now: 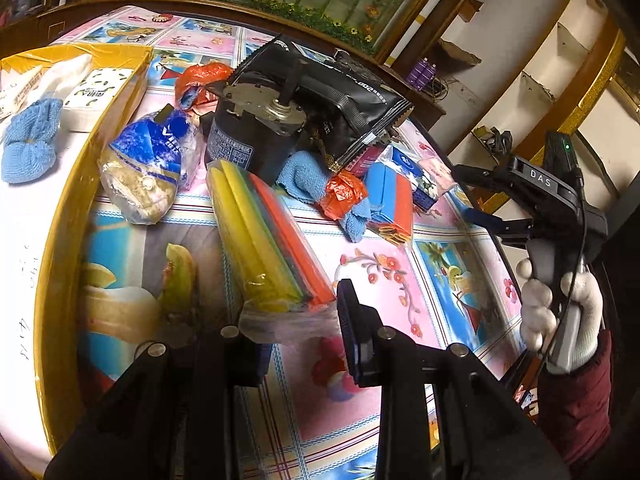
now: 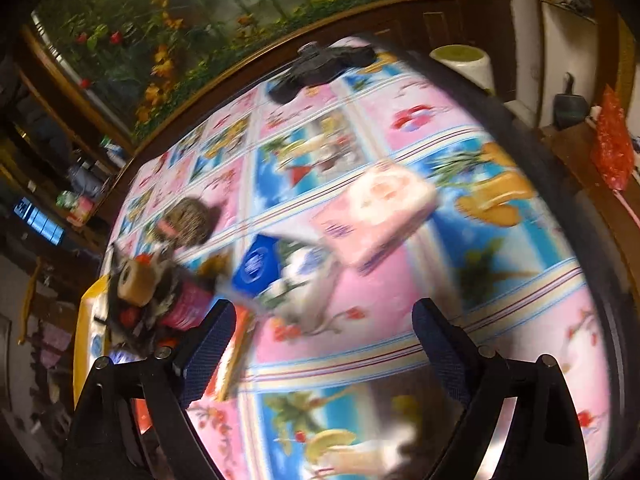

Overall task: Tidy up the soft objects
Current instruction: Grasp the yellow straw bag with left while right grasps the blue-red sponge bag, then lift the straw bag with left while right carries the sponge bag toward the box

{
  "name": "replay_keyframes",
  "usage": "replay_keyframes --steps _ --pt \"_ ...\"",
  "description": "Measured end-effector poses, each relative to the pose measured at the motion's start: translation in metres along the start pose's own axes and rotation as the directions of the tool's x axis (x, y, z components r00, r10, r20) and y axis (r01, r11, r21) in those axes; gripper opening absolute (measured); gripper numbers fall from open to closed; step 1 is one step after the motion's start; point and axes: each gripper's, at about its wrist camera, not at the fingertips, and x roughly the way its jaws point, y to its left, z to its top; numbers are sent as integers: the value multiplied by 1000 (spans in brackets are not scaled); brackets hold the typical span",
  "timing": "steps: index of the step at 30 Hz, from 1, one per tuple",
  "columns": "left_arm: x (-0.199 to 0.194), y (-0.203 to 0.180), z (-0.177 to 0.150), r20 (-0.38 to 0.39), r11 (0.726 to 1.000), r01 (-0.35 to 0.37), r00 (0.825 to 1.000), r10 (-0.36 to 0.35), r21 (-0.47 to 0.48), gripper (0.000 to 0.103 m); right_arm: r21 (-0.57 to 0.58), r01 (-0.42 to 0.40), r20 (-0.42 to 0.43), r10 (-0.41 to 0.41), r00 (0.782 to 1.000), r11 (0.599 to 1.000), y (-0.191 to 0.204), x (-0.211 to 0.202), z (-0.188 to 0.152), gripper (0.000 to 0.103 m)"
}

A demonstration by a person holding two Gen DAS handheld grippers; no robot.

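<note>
In the left wrist view my left gripper (image 1: pixel 298 334) straddles the near end of a clear bag of coloured sponge strips (image 1: pixel 264 236), its jaws a little apart around the wrap. Behind lie a bagged blue-and-white pack (image 1: pixel 148 168), a blue cloth (image 1: pixel 304 178), a second sponge pack (image 1: pixel 390 204) and small tissue packs (image 1: pixel 424 178). A yellow cardboard box (image 1: pixel 60 216) at left holds a blue knit item (image 1: pixel 30 146). My right gripper (image 1: pixel 486 196) hovers open at the table's right edge. In the blurred right wrist view it (image 2: pixel 322 344) is open and empty above a pink tissue pack (image 2: pixel 372 216) and a blue-labelled pack (image 2: pixel 256 266).
A black motor (image 1: pixel 256 128) and a black foil bag (image 1: pixel 340 92) stand mid-table among the soft things. Orange plastic bags (image 1: pixel 200 76) lie near them. The patterned tablecloth (image 1: pixel 440 280) covers a round table with a dark rim. A white roll (image 2: pixel 464 62) stands beyond the table.
</note>
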Motion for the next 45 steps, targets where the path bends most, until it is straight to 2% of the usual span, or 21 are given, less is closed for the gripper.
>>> replay_keyframes --steps 4,8,11,13,15,16,18,20,23,27,32,37,43,45 --pt "-1 2 0 0 1000 9 1000 -9 -7 26 -92 -55 -66 49 997 994 36 13 -17 81" --pt "-1 3 1 0 1000 9 1000 -9 -7 26 -137 4 -65 -13 998 990 60 29 -25 70" --pt "-1 4 1 0 1000 14 1000 -14 -12 26 -135 30 -74 -41 996 990 69 44 -25 68" --pt "-1 5 1 -1 1000 17 1000 -17 -14 26 -156 61 -50 -70 996 986 78 53 -24 68" --pt "-1 5 2 -2 1000 13 1000 -13 -11 26 -180 86 -33 -94 995 980 84 58 -25 62" --pt "0 4 2 -4 1000 7 1000 -7 -4 26 -193 114 -22 -121 992 974 86 57 -28 51" --pt "1 -2 2 -7 999 -28 1000 29 27 25 -196 94 -24 -101 995 976 85 53 -33 46" --pt "2 -13 0 -9 993 -77 997 78 91 16 -177 64 -28 -70 997 982 75 42 -41 41" --pt "2 -18 -4 -14 990 -71 997 73 124 13 -156 35 -12 -37 999 987 58 18 -51 41" --pt "-9 -9 -8 -1 997 -11 1000 12 77 13 -139 1 31 3 1000 990 41 -19 -63 41" --pt "-32 3 -9 27 1000 19 999 -20 24 12 -158 -43 50 51 997 986 41 -44 -70 41" --pt "-77 29 -6 110 997 57 993 -52 -46 12 -196 -115 19 121 992 974 62 -52 -75 41" --pt "-126 88 12 214 986 44 977 -9 -161 12 -276 -161 -19 162 987 947 108 -47 -76 41" --pt "-138 107 16 241 979 62 970 -13 -196 7 -302 -172 -28 172 985 938 125 -43 -75 41"
